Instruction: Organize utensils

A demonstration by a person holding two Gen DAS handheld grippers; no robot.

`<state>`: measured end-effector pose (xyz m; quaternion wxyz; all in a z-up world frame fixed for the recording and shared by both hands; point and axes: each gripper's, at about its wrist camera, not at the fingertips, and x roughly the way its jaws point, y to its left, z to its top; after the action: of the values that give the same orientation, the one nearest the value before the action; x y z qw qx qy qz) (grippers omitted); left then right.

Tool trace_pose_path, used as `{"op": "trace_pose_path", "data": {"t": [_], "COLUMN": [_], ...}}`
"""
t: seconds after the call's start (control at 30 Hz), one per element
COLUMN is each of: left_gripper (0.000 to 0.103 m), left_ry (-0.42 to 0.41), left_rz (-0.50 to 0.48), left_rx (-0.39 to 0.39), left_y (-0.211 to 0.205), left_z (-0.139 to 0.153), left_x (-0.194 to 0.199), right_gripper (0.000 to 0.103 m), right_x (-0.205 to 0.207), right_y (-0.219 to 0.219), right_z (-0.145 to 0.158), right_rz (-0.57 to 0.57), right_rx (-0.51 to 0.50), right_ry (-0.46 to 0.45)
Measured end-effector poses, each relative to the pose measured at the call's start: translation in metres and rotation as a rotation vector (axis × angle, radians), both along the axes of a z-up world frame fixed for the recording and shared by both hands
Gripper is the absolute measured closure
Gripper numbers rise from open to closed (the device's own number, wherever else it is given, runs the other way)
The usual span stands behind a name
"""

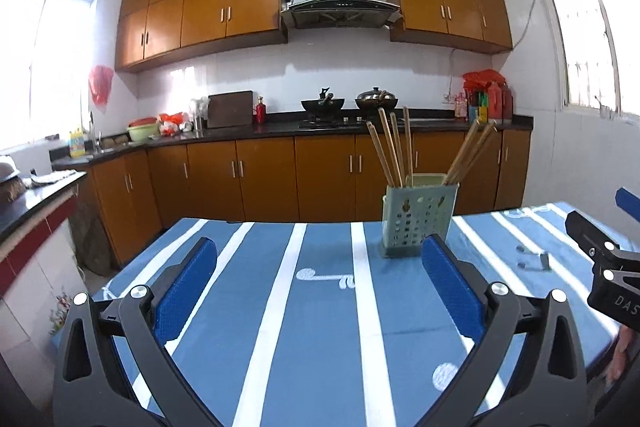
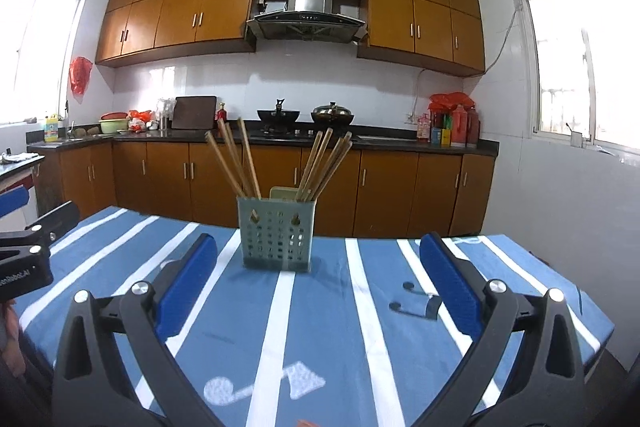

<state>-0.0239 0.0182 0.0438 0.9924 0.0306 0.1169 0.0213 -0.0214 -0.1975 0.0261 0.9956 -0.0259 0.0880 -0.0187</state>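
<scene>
Left hand-held gripper point(image 1: 320, 267) and right hand-held gripper point(image 2: 318, 263) – blue ribbed pads spread wide apart, nothing between them. Ahead of both, on the desk point(image 2: 360, 327) with blue-and-white striped cloth, a pale green perforated plastic holder point(image 2: 276, 237), boxy. Wooden chopsticks point(image 2: 240, 163) stand in it in two leaning bunches. Beside the right pad, a small metal hook point(image 2: 416, 301) – shape unclear.

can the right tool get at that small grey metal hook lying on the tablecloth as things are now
Probably yes. The small grey metal hook lies uncovered on the blue striped tablecloth, just inside the open right tool's right-hand finger, with nothing between them.
</scene>
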Motion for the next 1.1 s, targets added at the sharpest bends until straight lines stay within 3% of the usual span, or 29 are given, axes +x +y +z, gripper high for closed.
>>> {"op": "trace_pose_path", "data": {"t": [0.3,1.1], "left_gripper": [0.002,0.002], "left_ry": [0.066,0.083], "left_rz": [-0.031,-0.044], "left_rx": [-0.029,-0.027], "left_y": [0.0,-0.008], "left_z": [-0.027,-0.042], "left_x": [-0.017,-0.029], "right_gripper": [0.004,0.004], "right_x": [-0.018,-0.025], "right_y": [0.001,-0.01], "right_z": [-0.029,-0.044], "right_rz": [0.044,-0.012], "right_rx": [0.037,0.065], "right_ry": [0.091,0.105]}}
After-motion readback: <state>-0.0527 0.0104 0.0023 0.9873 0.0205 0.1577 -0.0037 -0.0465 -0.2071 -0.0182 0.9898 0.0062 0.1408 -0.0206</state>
